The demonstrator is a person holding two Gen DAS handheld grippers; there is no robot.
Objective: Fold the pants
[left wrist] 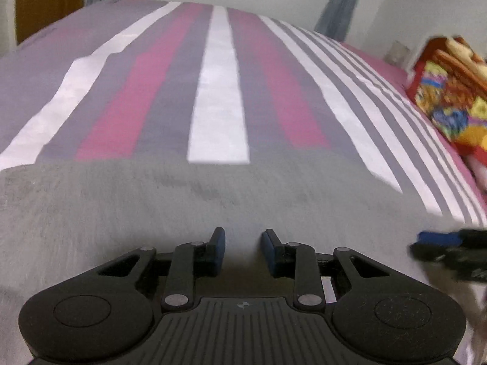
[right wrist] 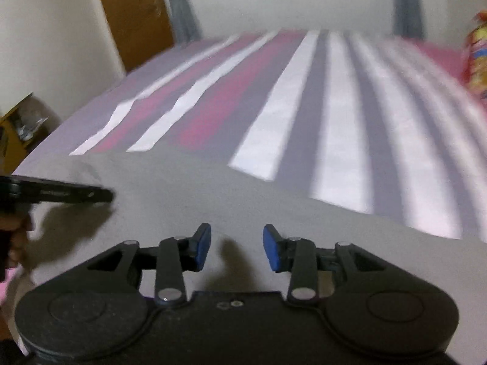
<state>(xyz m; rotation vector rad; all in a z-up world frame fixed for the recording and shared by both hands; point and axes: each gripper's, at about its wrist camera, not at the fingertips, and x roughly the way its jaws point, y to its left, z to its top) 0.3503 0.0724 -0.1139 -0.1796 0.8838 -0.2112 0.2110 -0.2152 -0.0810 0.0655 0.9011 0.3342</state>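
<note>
Grey pants (left wrist: 182, 200) lie spread over the near part of a striped bed, also seen in the right wrist view (right wrist: 213, 188). My left gripper (left wrist: 243, 234) sits low on them, its blue pads close together with a ridge of grey cloth filling the gap. From the right wrist view the left gripper (right wrist: 105, 196) shows side-on at the pants' left part, held by a hand (right wrist: 15, 237). My right gripper (right wrist: 237, 231) hovers just over the cloth with its pads apart and only flat fabric and shadow between them. It shows blurred at the right edge of the left wrist view (left wrist: 438, 243).
The bedsheet (left wrist: 219, 91) has pink, grey and white stripes running away from me. A colourful red-edged pillow or bag (left wrist: 450, 97) lies at the bed's right side. A brown door (right wrist: 134, 15) and white walls stand behind the bed's left edge.
</note>
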